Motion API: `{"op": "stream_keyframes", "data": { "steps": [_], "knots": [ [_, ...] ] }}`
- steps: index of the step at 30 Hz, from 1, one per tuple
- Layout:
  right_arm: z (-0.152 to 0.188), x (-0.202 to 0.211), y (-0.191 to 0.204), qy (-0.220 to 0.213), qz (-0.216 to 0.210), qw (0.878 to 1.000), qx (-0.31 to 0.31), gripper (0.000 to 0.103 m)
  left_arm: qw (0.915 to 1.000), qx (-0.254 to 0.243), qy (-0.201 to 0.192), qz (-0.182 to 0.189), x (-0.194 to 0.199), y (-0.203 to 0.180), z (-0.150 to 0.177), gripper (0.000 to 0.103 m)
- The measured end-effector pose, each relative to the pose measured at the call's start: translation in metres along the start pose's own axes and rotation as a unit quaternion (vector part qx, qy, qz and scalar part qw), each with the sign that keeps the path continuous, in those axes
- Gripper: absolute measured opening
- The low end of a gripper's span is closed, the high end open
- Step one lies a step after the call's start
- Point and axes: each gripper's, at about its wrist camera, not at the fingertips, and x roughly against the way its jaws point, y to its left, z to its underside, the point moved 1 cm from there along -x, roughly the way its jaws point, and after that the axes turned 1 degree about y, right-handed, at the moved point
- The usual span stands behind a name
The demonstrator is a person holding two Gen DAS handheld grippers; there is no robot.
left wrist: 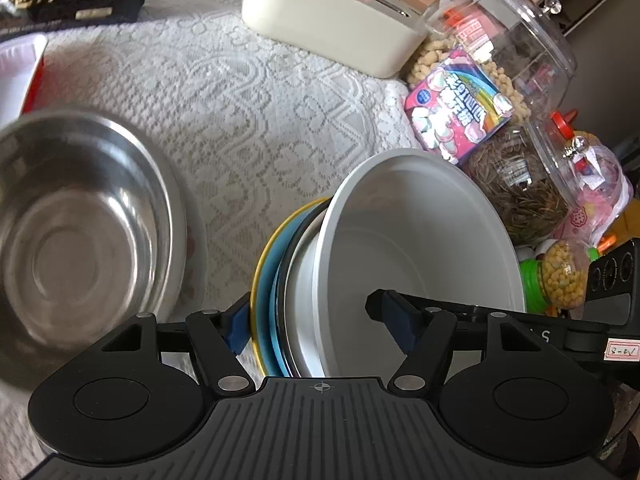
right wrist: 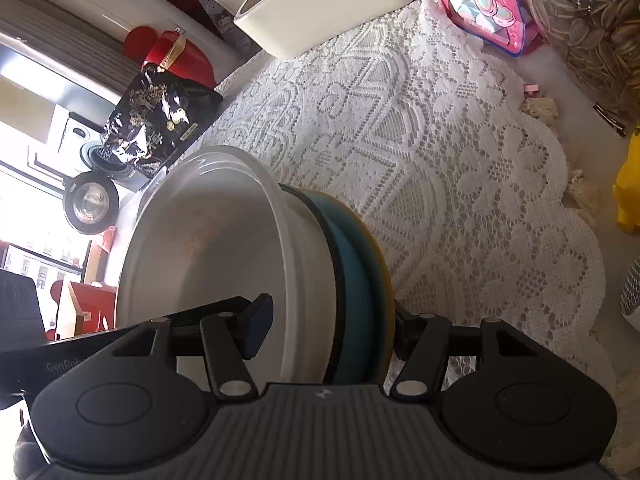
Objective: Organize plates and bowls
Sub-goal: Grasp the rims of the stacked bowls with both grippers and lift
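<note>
A stack of dishes is held on edge between both grippers: a white bowl [left wrist: 420, 248] on top, a black-rimmed white dish, a blue plate [left wrist: 268, 280] and a yellow-rimmed plate beneath. My left gripper [left wrist: 316, 324] is shut on the stack's rim, one finger inside the white bowl, the other behind the yellow plate. My right gripper [right wrist: 332, 328] is shut on the same stack [right wrist: 224, 248] from the opposite side. A steel bowl [left wrist: 76, 232] sits on the lace cloth to the left in the left wrist view.
A lace tablecloth [right wrist: 460, 160] covers the table. A cream container [left wrist: 332, 28], a marshmallow bag [left wrist: 460, 108], clear jars of snacks [left wrist: 520, 184], a corn jar [left wrist: 560, 276], a black gift bag [right wrist: 156, 120] and a red-edged white tray [left wrist: 16, 68] stand around.
</note>
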Motion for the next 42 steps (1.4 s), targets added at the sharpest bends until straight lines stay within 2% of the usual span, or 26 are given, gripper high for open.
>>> {"op": "stream_keyframes", "data": {
  "steps": [10,17,24,29,34,42],
  "knots": [
    [-0.020,-0.007,-0.008,-0.018,-0.003,1.000,-0.003,0.059,0.9995,-0.022,-0.013,-0.016,-0.011,-0.010,-0.023,0.070],
    [-0.017,-0.008,-0.011,-0.012,-0.014,1.000,-0.002,0.061,0.9993,-0.009,-0.035,-0.012,-0.009,-0.006,-0.017,0.069],
    [-0.018,-0.009,-0.022,0.001,-0.044,0.998,-0.032,0.062,0.9981,-0.038,-0.038,-0.029,-0.004,-0.016,-0.009,0.068],
    [-0.013,-0.004,-0.011,-0.011,-0.009,1.000,0.003,0.061,0.9988,-0.029,-0.031,-0.025,-0.001,-0.013,-0.005,0.067],
    [-0.011,-0.004,-0.001,-0.015,0.002,0.999,0.035,0.061,0.9993,-0.003,-0.033,-0.015,0.000,-0.005,-0.001,0.067],
    [-0.010,-0.003,0.000,-0.018,0.005,0.999,0.036,0.061,0.9993,0.001,-0.033,-0.019,0.003,-0.006,0.003,0.066]
  ]
}}
